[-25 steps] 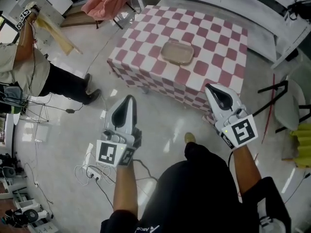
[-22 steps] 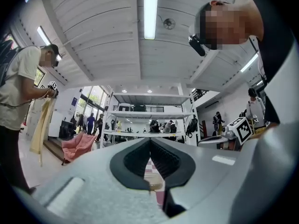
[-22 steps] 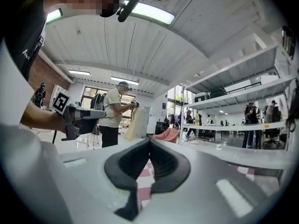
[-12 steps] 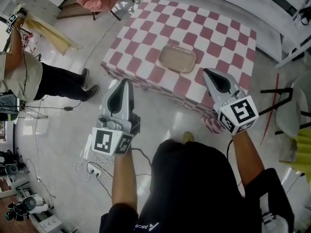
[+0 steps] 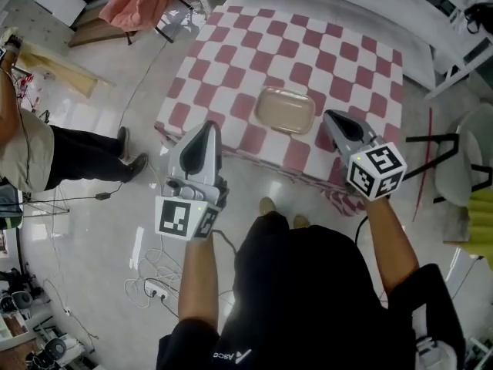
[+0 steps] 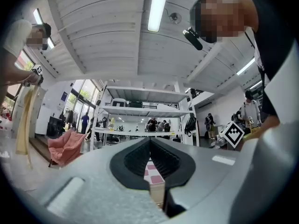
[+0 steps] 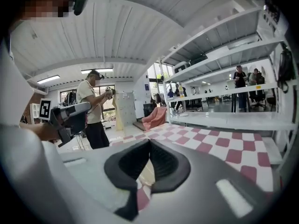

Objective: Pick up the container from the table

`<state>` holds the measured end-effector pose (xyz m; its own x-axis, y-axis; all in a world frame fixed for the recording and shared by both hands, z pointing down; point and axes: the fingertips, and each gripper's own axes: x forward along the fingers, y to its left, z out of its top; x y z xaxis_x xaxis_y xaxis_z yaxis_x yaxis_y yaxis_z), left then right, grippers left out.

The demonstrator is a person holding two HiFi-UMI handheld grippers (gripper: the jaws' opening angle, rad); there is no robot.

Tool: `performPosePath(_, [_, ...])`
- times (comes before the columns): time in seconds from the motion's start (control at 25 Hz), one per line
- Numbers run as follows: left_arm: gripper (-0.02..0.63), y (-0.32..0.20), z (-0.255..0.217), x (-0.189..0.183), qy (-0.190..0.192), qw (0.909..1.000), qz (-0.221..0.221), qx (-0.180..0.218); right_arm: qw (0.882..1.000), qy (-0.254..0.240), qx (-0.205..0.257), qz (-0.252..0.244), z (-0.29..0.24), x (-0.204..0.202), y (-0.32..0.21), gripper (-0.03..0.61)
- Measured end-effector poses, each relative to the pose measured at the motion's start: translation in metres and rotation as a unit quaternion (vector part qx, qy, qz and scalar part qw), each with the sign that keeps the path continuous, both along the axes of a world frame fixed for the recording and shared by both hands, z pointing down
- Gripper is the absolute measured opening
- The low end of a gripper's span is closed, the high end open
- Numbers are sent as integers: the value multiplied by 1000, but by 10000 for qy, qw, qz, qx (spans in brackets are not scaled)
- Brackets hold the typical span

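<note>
Two closed, empty items, grey left gripper (image 5: 206, 127) and grey right gripper (image 5: 333, 119), near shallow beige rounded plastic container (image 5: 285, 110) toward near edge of red-and-white checked table (image 5: 231, 52); risk: arrival with jaws unopened, shoving container aside instead of straddling its rim.

The tablecloth (image 5: 231, 60) was checked in dusty red and white. The container (image 5: 285, 110) was pale beige. The left gripper (image 5: 206, 129) and right gripper (image 5: 333, 119) were light grey with black pads and black-and-white square markers. A draped cloth (image 5: 139, 2) was salmon pink.
</note>
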<state>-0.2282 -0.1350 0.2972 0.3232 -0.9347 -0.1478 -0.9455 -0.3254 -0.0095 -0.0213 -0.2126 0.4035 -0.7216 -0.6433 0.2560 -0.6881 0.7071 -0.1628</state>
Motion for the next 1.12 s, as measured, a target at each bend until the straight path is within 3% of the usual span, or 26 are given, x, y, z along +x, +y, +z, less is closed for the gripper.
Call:
performPosePath(0.32, [11,-45,18,-18,84,9975,697,-118,9951,110,-827,525,49,-19,-24,5])
performPosePath(0.4, [11,-54,23,-18,130,9968,763,-173,9921,29,-1121,558,61,-21,-28,88])
performPosePath(0.48, [11,-60,28,-16,139,9961,838,-230,9876,-72,-1419,665,75,-19,-31,96])
performPosePath(0.8, [11,-87,37,-7,163,9948,917,-400,9522,-753,-2824,889,124,-13,-44,185])
performPosePath(1.12, [11,-101,50,2,75,9946,866,-562,9267,-1099,-3478,902,149,-11,-56,186])
